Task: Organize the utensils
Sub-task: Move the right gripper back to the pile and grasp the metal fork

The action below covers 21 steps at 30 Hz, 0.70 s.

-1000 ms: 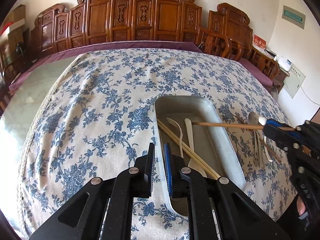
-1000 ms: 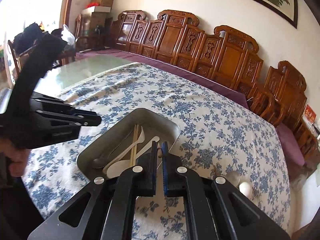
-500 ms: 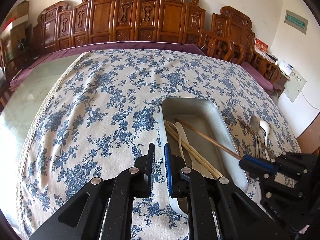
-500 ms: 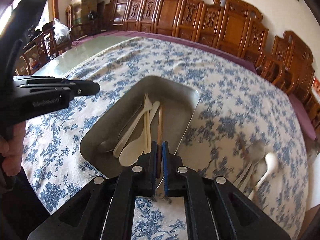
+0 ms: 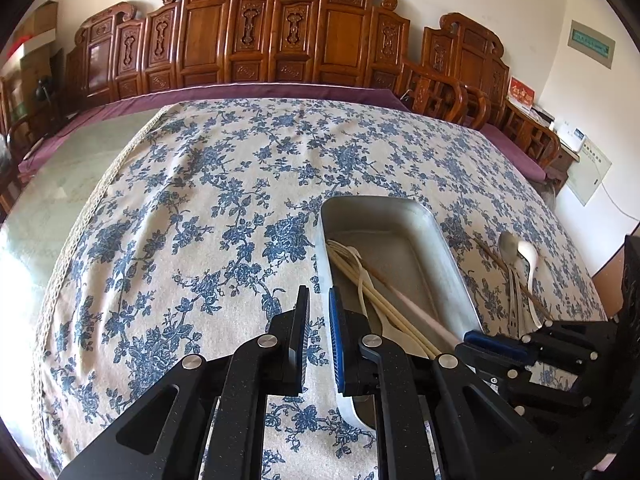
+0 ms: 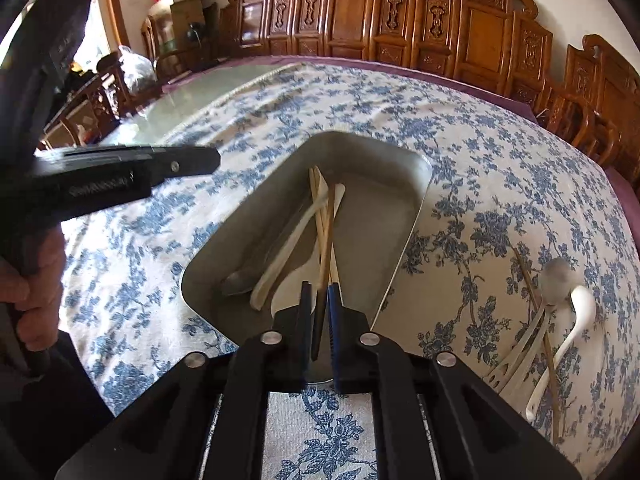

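A metal tray (image 5: 436, 232) (image 6: 416, 200) sits on the floral tablecloth. It holds pale chopsticks (image 5: 384, 304), a white spoon (image 6: 288, 248) and a metal spoon (image 6: 240, 280). My right gripper (image 6: 318, 304) (image 5: 480, 342) is at the tray's near end, shut on a brown chopstick (image 6: 326, 240) whose far end lies low in the tray. My left gripper (image 5: 318, 320) hovers left of the tray, jaws narrowly apart and empty. Right of the tray lie a metal spoon (image 6: 556, 276), a white spoon (image 6: 576, 320), a fork (image 6: 520, 352) and a brown chopstick (image 6: 536, 304).
The tablecloth (image 5: 200, 200) covers a large table with a bare glass strip (image 5: 48, 200) on its left side. Carved wooden chairs (image 5: 280, 40) line the far edge and right side. A hand (image 6: 28, 292) holds the left gripper's handle.
My right gripper has moved toward the tray's near end and lowered the brown chopstick from across the rim down into the tray, alongside the other utensils. The left gripper has barely moved.
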{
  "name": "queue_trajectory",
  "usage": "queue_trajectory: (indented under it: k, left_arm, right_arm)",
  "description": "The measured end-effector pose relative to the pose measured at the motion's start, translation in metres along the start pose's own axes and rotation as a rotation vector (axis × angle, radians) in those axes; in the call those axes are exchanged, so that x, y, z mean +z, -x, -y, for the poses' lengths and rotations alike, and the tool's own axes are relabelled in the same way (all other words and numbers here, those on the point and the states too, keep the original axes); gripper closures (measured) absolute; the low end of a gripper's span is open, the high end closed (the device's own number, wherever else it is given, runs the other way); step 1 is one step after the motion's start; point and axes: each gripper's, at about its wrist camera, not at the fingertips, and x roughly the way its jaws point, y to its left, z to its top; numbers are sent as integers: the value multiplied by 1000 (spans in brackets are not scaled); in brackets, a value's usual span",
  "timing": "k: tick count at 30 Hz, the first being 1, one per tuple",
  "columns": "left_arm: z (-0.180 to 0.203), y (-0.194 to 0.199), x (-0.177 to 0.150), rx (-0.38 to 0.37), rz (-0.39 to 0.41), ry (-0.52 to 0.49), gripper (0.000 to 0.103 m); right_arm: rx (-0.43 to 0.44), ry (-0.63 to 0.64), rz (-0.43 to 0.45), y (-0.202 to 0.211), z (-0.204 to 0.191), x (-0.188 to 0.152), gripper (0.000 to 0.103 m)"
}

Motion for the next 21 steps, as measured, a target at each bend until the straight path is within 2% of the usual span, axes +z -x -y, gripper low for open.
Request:
queue_trajectory:
  k: [7, 13, 17, 19, 21]
  left_arm:
    - [4, 0, -1, -5, -1, -2, 94]
    - [18, 2, 0, -28, 4, -18, 94]
    - [36, 3, 3, -50, 11, -40, 83]
    - [48, 3, 4, -64, 15, -55, 80]
    - [62, 3, 4, -81, 20, -79, 71]
  right_arm:
    - [20, -9, 26, 12, 10, 7, 90]
    - [-20, -38, 72, 42, 41, 1, 90]
    - [-90, -77, 91, 66, 77, -14, 91]
    - [-137, -88, 90, 75, 97, -23, 91]
    - [-173, -103, 82, 79, 115, -31, 90]
